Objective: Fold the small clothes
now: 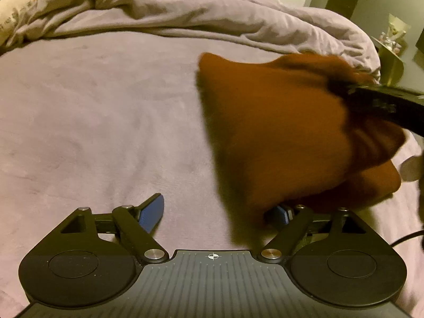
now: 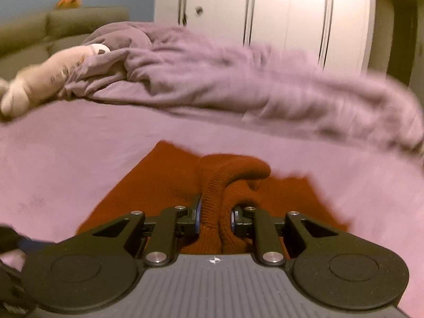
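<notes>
A rust-orange knitted garment (image 1: 286, 132) hangs above the lilac bed sheet (image 1: 92, 122), blurred by motion. My right gripper (image 2: 215, 216) is shut on a bunched fold of the garment (image 2: 220, 185); the rest of the cloth (image 2: 159, 185) spreads toward the sheet below it. In the left wrist view the right gripper (image 1: 341, 86) enters from the right, pinching the cloth's upper edge. My left gripper (image 1: 220, 212) is open and empty, low over the sheet; its right finger (image 1: 281, 213) sits under the garment's lower edge.
A crumpled lilac duvet (image 1: 198, 8) lies across the back of the bed. A cream soft toy (image 2: 45, 79) lies at the far left. A white wardrobe (image 2: 265, 13) stands behind the bed. A small side table (image 1: 392, 53) with objects stands at the right.
</notes>
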`<state>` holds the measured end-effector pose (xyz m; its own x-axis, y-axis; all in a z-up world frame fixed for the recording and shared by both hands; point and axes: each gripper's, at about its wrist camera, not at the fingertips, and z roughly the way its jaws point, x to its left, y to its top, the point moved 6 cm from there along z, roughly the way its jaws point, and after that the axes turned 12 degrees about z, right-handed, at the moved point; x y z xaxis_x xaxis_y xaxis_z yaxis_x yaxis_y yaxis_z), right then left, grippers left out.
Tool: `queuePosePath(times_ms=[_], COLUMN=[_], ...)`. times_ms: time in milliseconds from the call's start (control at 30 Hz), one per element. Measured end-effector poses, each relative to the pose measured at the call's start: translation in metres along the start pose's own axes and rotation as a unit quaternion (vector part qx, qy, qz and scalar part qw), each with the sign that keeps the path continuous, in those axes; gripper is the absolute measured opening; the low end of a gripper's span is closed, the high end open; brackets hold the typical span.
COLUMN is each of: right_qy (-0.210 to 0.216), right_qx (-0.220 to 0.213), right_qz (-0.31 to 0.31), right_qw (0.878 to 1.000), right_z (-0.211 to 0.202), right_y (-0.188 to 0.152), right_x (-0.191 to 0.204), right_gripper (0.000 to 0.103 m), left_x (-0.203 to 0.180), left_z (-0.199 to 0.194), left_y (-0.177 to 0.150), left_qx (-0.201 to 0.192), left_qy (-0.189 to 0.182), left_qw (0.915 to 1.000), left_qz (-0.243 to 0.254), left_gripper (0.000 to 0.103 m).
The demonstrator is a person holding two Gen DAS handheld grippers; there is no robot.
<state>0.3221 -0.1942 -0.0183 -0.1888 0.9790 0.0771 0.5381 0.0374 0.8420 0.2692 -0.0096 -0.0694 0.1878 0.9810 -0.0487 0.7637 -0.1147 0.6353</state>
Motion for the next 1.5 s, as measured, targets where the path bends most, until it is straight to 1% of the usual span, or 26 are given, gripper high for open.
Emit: queuePosePath(times_ms=[67, 100, 200, 233, 300, 333, 400, 467, 500, 533, 567, 633, 667, 733, 767, 833, 867, 933, 967, 1033, 1067, 1100, 1133, 1233, 1367, 1500], right_qy=[-0.034, -0.049, -0.064, -0.080, -0.103, -0.113, -0.136, -0.149, -0.149, -0.150, -0.145, -0.131, -0.127, -0.132, -0.128, -0.102, -0.080, -0.025, -0.005, 0.020, 0.019, 0.009, 0.002, 0.003, 0.010, 0.013], right_qx=[-0.038, -0.046, -0.025, -0.023, -0.016, -0.010, 0.002, 0.024, 0.024, 0.021, 0.023, 0.022, 0.014, -0.011, -0.031, -0.048, -0.053, -0.042, -0.034, -0.007, 0.011, 0.026, 0.033, 0.027, 0.034, 0.038], right_qz=[-0.041, -0.059, -0.045, -0.053, -0.054, -0.046, -0.053, -0.048, -0.038, -0.023, -0.006, 0.041, 0.061, 0.077, 0.080, 0.086, 0.089, 0.081, 0.072, 0.049, 0.041, 0.036, 0.033, 0.024, 0.020, 0.021], right_qw=[0.998, 0.996, 0.997, 0.995, 0.993, 0.992, 0.989, 0.987, 0.988, 0.988, 0.989, 0.990, 0.990, 0.988, 0.988, 0.990, 0.991, 0.996, 0.997, 0.999, 0.999, 0.999, 0.999, 0.999, 0.999, 0.999], right_z=[-0.014, -0.018, -0.017, -0.016, -0.013, -0.010, -0.002, 0.010, 0.010, 0.009, 0.008, -0.003, -0.011, -0.028, -0.038, -0.048, -0.051, -0.050, -0.046, -0.035, -0.028, -0.021, -0.016, -0.014, -0.013, -0.017], right_y=[0.006, 0.007, 0.000, -0.005, -0.015, -0.020, -0.031, -0.043, -0.047, -0.047, -0.045, -0.039, -0.035, -0.031, -0.028, -0.025, -0.024, -0.028, -0.032, -0.046, -0.054, -0.062, -0.070, -0.076, -0.076, -0.074], right_x=[-0.008, -0.014, -0.041, -0.049, -0.065, -0.075, -0.086, -0.100, -0.105, -0.111, -0.114, -0.120, -0.123, -0.124, -0.121, -0.108, -0.100, -0.079, -0.069, -0.053, -0.048, -0.046, -0.048, -0.052, -0.054, -0.057], right_gripper=[0.017, 0.017, 0.017, 0.017, 0.017, 0.017, 0.017, 0.019, 0.021, 0.024, 0.028, 0.032, 0.032, 0.032, 0.032, 0.029, 0.024, 0.022, 0.022, 0.020, 0.020, 0.020, 0.020, 0.020, 0.020, 0.020], left_x=[-0.005, -0.008, -0.018, -0.022, -0.030, -0.034, -0.040, -0.041, -0.040, -0.037, -0.033, -0.024, -0.020, -0.016, -0.015, -0.019, -0.022, -0.029, -0.032, -0.035, -0.037, -0.038, -0.038, -0.039, -0.031, -0.032], left_z=[0.000, 0.000, 0.000, -0.001, -0.001, 0.001, 0.004, 0.005, 0.004, 0.002, -0.001, -0.010, -0.013, -0.018, -0.017, -0.014, -0.010, -0.003, 0.001, 0.010, 0.014, 0.018, 0.021, 0.032, 0.030, 0.026], left_y=[0.003, 0.005, 0.009, 0.010, 0.012, 0.012, 0.010, 0.008, 0.006, 0.004, 0.003, 0.004, 0.006, 0.013, 0.018, 0.026, 0.030, 0.034, 0.036, 0.038, 0.038, 0.037, 0.035, 0.029, 0.025, 0.026], left_qx=[-0.004, -0.004, -0.009, -0.011, -0.010, -0.006, 0.004, 0.010, 0.013, 0.016, 0.015, 0.004, -0.004, -0.020, -0.027, -0.029, -0.029, -0.030, -0.029, -0.022, -0.017, -0.013, -0.009, 0.000, 0.012, 0.013], left_qy=[-0.004, -0.005, -0.011, -0.016, -0.029, -0.036, -0.047, -0.042, -0.031, -0.020, -0.016, -0.010, -0.007, -0.009, -0.011, -0.015, -0.020, -0.022, -0.022, -0.023, -0.028, -0.035, -0.037, -0.037, -0.050, -0.038], left_qw=[1.0000, 1.0000, 0.9999, 0.9998, 0.9995, 0.9992, 0.9987, 0.9988, 0.9991, 0.9992, 0.9992, 0.9997, 0.9999, 0.9998, 0.9995, 0.9992, 0.9990, 0.9987, 0.9987, 0.9988, 0.9987, 0.9986, 0.9987, 0.9991, 0.9972, 0.9985], left_qz=[-0.001, -0.003, 0.002, 0.004, 0.011, 0.016, 0.020, 0.023, 0.027, 0.031, 0.033, 0.021, 0.015, -0.001, -0.010, -0.023, -0.027, -0.033, -0.035, -0.038, -0.038, -0.036, -0.034, -0.022, -0.053, -0.036], left_gripper=[0.091, 0.091, 0.093, 0.095, 0.095, 0.096, 0.096, 0.094, 0.094, 0.094, 0.094, 0.094, 0.094, 0.094, 0.094, 0.094, 0.094, 0.094, 0.093, 0.095, 0.095, 0.095, 0.096, 0.099, 0.099, 0.099])
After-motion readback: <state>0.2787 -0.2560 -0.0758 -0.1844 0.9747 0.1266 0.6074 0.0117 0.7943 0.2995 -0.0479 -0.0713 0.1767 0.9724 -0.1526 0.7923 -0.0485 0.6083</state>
